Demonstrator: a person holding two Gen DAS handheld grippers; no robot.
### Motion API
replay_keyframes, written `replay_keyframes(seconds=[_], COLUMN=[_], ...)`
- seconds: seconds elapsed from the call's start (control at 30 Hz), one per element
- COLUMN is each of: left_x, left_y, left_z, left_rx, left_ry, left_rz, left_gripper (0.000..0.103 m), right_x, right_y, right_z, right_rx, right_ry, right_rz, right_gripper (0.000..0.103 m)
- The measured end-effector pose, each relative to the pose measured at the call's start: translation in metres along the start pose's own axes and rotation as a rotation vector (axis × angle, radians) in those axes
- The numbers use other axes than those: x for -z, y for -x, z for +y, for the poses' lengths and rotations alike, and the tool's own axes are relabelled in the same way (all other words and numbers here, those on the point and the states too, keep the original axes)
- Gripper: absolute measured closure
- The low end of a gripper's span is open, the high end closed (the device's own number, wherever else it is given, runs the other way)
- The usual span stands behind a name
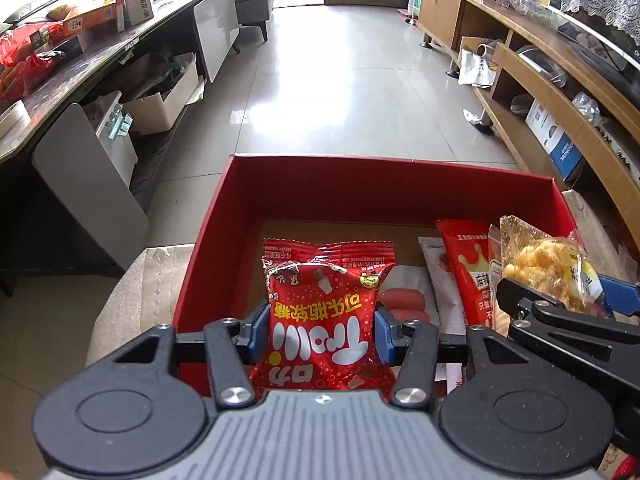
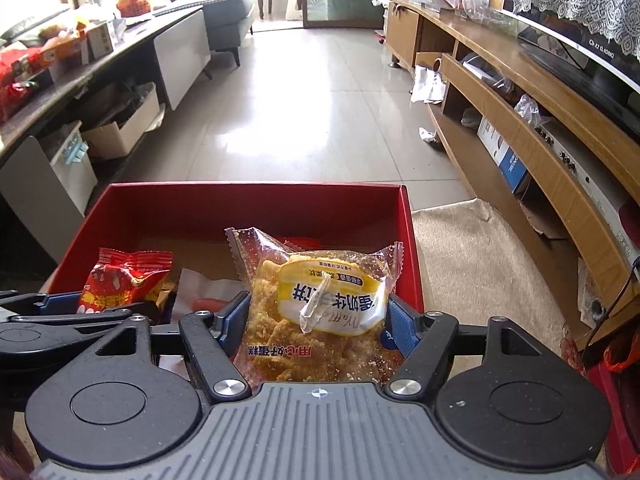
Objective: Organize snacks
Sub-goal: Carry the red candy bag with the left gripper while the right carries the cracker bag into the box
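two claws over the red cardboard box (image 1: 280, 184): left gripper (image 1: 321, 334) pinches a crinkly red packet (image 1: 326, 320), right gripper (image 2: 316, 322) clamps a clear-wrapped crumbly cake (image 2: 316, 304).

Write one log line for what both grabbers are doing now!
left gripper: shut on red candy bag | right gripper: shut on yellow cake pack | both over red box

Sausage pack (image 1: 404, 300) half hidden behind red candy bag (image 1: 324, 320), small print unreadable

Glossy tiled floor (image 1: 340, 92) runs between cluttered wooden shelving (image 2: 520, 92) and a dark counter (image 1: 80, 76).
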State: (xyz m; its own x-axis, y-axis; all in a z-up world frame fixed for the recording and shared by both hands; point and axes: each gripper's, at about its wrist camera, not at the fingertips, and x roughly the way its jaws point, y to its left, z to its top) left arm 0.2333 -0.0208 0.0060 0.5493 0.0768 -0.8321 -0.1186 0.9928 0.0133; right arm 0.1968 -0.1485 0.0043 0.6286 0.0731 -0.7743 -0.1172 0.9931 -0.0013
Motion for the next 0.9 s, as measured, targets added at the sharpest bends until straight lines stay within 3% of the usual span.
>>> replay_keyframes(seconds=[0.57, 0.9], left_x=[0.008, 0.009], left_y=[-0.018, -0.020], left_z=[-0.002, -0.002], left_rx=[-0.056, -0.074], left_ry=[-0.029, -0.036], left_rz=[0.042, 0.046], left_gripper=[0.056, 0.054], right_x=[0.004, 0.007], right_y=[-0.012, -0.014], right_z=[0.019, 0.022], right_rx=[0.100, 0.114], right_ry=[0.136, 0.151], right_rz=[-0.024, -0.029], right_gripper=[0.022, 0.020])
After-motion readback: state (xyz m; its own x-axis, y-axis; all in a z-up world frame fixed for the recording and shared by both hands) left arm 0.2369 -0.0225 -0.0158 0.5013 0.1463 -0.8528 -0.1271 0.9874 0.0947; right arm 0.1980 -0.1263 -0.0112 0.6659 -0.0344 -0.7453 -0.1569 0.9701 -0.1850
